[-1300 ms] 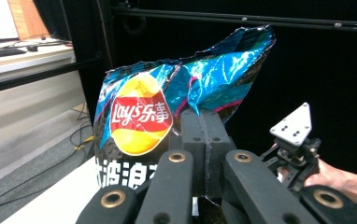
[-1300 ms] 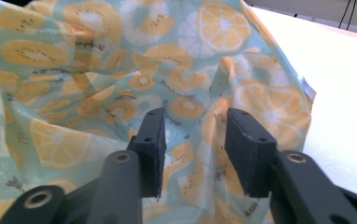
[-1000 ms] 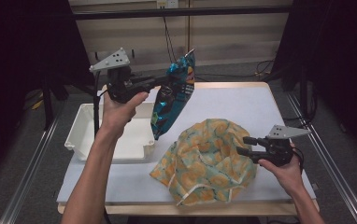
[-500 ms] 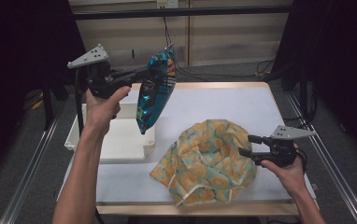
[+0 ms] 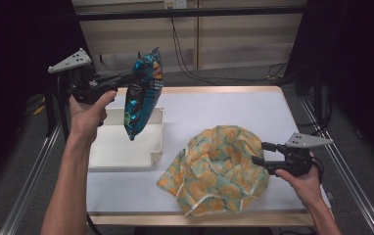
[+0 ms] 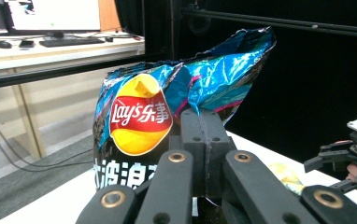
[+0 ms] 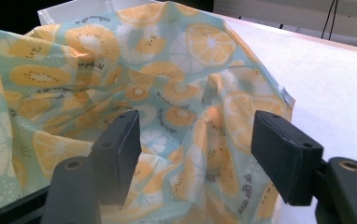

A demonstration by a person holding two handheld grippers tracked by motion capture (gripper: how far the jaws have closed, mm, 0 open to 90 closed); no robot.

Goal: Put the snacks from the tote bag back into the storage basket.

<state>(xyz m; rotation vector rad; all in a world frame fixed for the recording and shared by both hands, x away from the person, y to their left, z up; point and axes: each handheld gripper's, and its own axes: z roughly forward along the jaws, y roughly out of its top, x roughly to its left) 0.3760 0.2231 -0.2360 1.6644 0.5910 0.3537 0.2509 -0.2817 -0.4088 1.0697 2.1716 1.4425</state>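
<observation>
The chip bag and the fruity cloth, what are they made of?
The chip bag looks like thin shiny plastic or foil film: it glints and crinkles where the left gripper pinches it. The cloth looks like soft matte woven fabric, probably cotton: it slumps in loose folds with no shine. The tray seems smooth white plastic.

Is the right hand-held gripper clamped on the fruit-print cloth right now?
No, the right hand-held gripper has its jaws spread apart, and the crumpled orange-and-teal fruit-print cloth lies loose between them without being pinched.

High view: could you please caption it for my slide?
Left hand-held gripper lifts a Lay's chip bag above a white tray.
</observation>
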